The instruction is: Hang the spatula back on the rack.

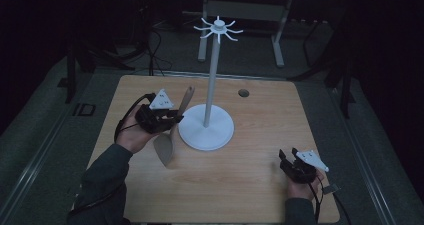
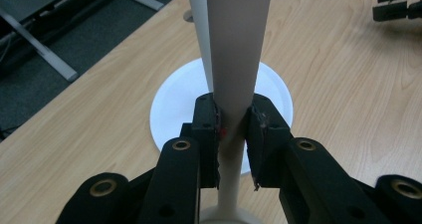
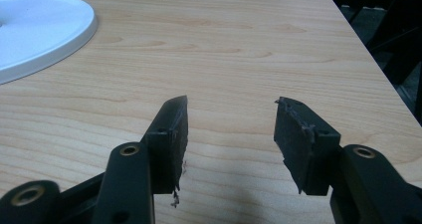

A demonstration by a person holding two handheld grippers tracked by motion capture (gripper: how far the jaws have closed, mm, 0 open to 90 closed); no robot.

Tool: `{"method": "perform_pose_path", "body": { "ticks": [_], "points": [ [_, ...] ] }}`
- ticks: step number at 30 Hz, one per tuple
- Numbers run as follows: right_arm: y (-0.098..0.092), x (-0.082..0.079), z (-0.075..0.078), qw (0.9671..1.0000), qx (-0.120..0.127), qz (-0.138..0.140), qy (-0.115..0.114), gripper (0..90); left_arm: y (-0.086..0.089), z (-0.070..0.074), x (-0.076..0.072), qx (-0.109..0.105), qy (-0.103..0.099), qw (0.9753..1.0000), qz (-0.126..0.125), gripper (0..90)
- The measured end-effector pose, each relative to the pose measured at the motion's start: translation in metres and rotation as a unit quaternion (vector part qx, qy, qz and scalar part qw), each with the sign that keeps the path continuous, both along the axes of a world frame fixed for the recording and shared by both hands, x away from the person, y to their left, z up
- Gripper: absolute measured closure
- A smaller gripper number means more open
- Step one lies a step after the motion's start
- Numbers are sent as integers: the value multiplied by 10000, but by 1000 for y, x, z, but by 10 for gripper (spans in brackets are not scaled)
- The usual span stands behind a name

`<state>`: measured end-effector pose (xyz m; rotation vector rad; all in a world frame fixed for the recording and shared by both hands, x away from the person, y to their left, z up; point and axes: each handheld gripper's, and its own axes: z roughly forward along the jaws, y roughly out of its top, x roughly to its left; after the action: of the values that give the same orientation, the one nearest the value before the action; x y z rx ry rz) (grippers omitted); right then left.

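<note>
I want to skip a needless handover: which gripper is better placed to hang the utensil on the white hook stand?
Left. The left gripper is shut on the beige wooden spatula beside the tall white hook stand; the right gripper is open, holding nothing, farther away.

White stand [image 1: 206, 127] blocks mid-table; bare wooden table [image 1: 250, 185] around it lies open

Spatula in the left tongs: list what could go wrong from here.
1. The left tongs pinch the spatula at its narrow neck; the long handle above could swing or slip in the jaws when lifted.
2. The spatula sits close beside the white stand; a careless lift may knock the pole or the hooks on top and tip the stand.
3. The right tongs rest open, far off on the table, too distant to steady the stand quickly.
</note>
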<state>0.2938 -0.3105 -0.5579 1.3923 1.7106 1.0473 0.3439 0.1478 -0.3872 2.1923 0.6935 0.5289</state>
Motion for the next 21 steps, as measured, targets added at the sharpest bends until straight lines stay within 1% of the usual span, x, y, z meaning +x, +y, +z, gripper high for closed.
{"method": "perform_pose_path", "body": {
  "ticks": [6, 9, 10, 15, 19, 21],
  "points": [
    [0, 0, 0, 10000, -8, 7, 1, 470, 4, 5, 0, -128, -109, 9998, 84, 763],
    [0, 0, 0, 10000, -8, 8, 3, 470, 5, 6, 0, -122, -121, 9998, 94, 764],
    [0, 0, 0, 10000, -8, 8, 3, 470, 6, 8, -1, -171, -154, 9997, 113, 764],
    [0, 0, 0, 10000, -10, 14, 5, 470, 6, 12, 0, -188, -207, 9995, 137, 763],
    [0, 0, 0, 10000, -9, 15, 2, 470, 6, 18, 1, -224, -288, 9992, 154, 763],
    [0, 0, 0, 10000, -11, 18, 2, 470, 6, 18, 1, -224, -288, 9992, 154, 764]
  ]
}}
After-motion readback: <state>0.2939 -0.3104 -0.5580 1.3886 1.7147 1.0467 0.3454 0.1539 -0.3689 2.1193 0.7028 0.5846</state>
